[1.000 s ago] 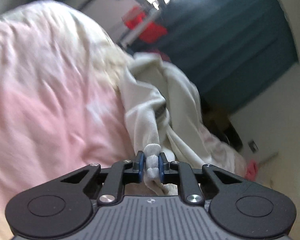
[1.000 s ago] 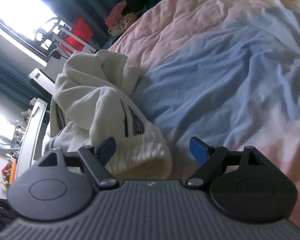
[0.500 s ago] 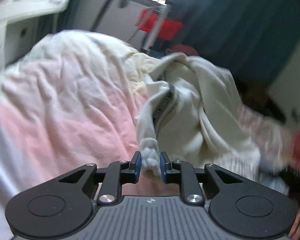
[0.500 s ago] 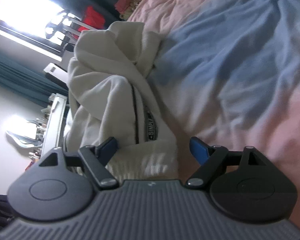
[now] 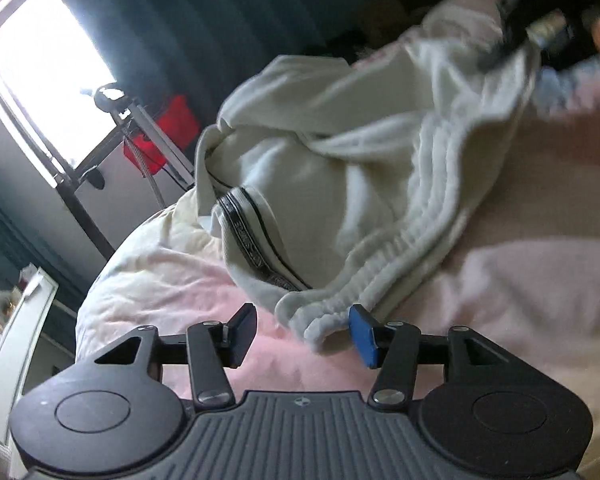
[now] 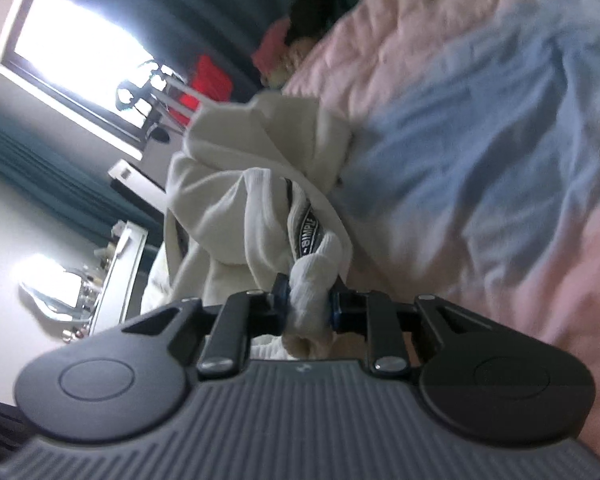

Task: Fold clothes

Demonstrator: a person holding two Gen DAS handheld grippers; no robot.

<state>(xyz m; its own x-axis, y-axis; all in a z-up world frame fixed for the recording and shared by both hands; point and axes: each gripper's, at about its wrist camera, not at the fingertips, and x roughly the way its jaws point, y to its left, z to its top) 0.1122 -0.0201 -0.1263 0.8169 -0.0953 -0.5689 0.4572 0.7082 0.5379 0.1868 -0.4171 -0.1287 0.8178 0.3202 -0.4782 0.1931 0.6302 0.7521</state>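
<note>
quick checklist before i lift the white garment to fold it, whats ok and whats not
1. Right gripper clamped on the white garment: ok, a bunched ribbed edge sits between its pads.
2. Left gripper gripping: not ok, its jaws are open and the ribbed hem lies loose between them.
3. Garment spread flat: not ok, it is heaped in folds on the blanket.
4. Black printed band untwisted: cannot tell, it curls into the folds.
5. Both grips on matching corners: cannot tell, the garment's outline is hidden.
</note>
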